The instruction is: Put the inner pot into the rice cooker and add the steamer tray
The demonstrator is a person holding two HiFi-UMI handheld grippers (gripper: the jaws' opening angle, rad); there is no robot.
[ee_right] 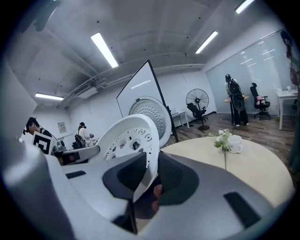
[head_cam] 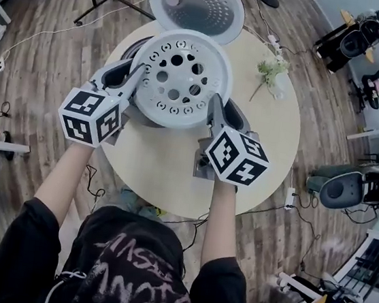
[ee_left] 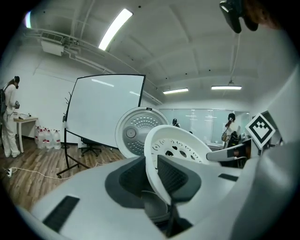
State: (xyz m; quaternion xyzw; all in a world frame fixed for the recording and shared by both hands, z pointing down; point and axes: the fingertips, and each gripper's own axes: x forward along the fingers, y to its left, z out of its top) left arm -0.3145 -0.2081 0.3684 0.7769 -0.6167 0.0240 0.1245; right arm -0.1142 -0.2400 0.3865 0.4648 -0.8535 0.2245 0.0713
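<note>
Gripping the white perforated steamer tray (head_cam: 179,77) from two sides, in the upper middle of the head view. Pinching its left rim with the left gripper (head_cam: 138,74), dark pads pressed on both faces of the thin edge, as seen in the left gripper view. Clamping its lower right rim with the right gripper (head_cam: 215,108) in the same way, with the rim wedged tight between the pads in the right gripper view. Holding the tray roughly level and directly over the rice cooker (head_cam: 133,48), showing only as dark slivers at the tray's left and lower right. Covering the cooker's opening almost completely and so hiding the inner pot, possibly seated inside already, though not checkable from any view. Working just below the cooker's round dimpled lid (head_cam: 197,4), standing open at the top edge of the frame. Keeping everything above the round beige table (head_cam: 166,172). Sharing that table with a small white vase of flowers (head_cam: 274,74), right of the tray and apart from it.
</note>
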